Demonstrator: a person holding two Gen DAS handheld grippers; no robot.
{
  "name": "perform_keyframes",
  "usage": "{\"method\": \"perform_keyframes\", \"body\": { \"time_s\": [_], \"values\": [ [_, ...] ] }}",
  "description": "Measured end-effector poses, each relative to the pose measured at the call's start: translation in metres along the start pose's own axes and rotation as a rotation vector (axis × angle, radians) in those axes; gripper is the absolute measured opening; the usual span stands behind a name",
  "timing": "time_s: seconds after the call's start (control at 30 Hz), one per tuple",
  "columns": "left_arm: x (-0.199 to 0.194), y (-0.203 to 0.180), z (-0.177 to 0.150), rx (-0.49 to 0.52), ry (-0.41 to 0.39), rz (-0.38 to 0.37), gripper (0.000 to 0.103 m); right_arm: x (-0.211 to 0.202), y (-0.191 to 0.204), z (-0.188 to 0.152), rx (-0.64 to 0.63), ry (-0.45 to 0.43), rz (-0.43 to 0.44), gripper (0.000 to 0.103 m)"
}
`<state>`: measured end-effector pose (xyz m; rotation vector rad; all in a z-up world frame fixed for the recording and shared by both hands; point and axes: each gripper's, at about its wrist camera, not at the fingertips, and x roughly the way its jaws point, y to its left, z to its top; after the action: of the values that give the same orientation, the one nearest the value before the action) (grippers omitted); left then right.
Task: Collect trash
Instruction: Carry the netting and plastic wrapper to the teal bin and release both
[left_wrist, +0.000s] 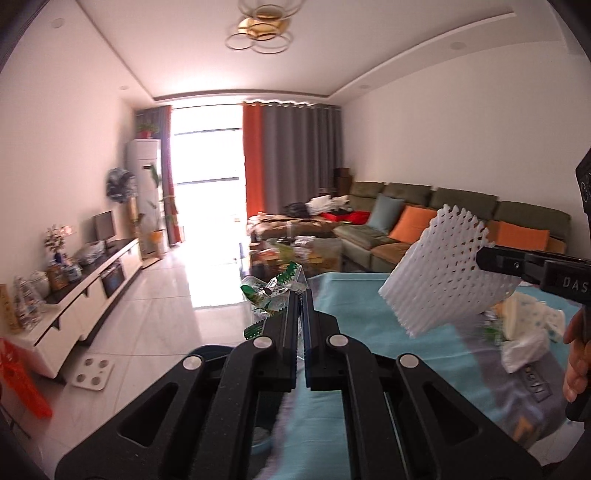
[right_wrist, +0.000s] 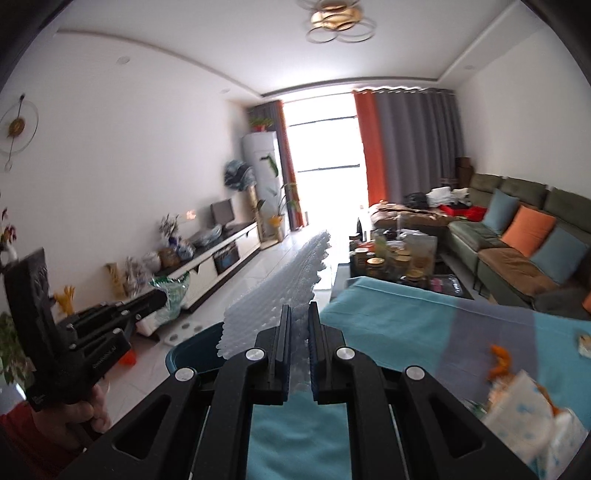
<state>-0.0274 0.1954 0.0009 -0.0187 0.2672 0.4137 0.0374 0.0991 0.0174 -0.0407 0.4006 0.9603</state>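
Trash: foam net (left_wrist: 443, 269) clamped in your right tool (right_wrist: 298, 317) | green wrapper (left_wrist: 271, 295) clamped in your left tool (left_wrist: 300, 299) | both lifted clear of worktop (right_wrist: 388, 314), likely bound for bin (right_wrist: 192, 350) | more litter (left_wrist: 524, 332) remains.

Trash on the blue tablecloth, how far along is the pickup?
Nothing visibly binned yet. In hand: left gripper shut on a crinkled green-and-clear plastic wrapper; right gripper shut on a white foam mesh sleeve. Left: crumpled tissues on the blue tablecloth.
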Motion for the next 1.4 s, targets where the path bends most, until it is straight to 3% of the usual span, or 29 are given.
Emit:
{"method": "perform_keyframes", "body": {
  "time_s": [0.33,0.57,0.87,1.3,1.4],
  "values": [
    [0.005,0.06,-0.005,-0.054,0.042,0.096,0.003,0.075,0.045,0.013,-0.11,0.097,0.08,0.007],
    [0.027,0.084,-0.027,-0.114,0.121,0.099,0.003,0.127,0.07,0.01,-0.174,0.191,0.102,0.007],
    [0.082,0.104,-0.072,-0.185,0.248,0.097,0.003,0.195,0.094,-0.006,-0.216,0.373,0.101,0.007],
    [0.145,0.132,-0.116,-0.251,0.353,0.092,0.003,0.252,0.116,-0.025,-0.252,0.523,0.089,0.009],
    [0.152,0.13,-0.118,-0.251,0.364,0.095,0.009,0.257,0.12,-0.028,-0.27,0.547,0.092,0.011]
  ]
}}
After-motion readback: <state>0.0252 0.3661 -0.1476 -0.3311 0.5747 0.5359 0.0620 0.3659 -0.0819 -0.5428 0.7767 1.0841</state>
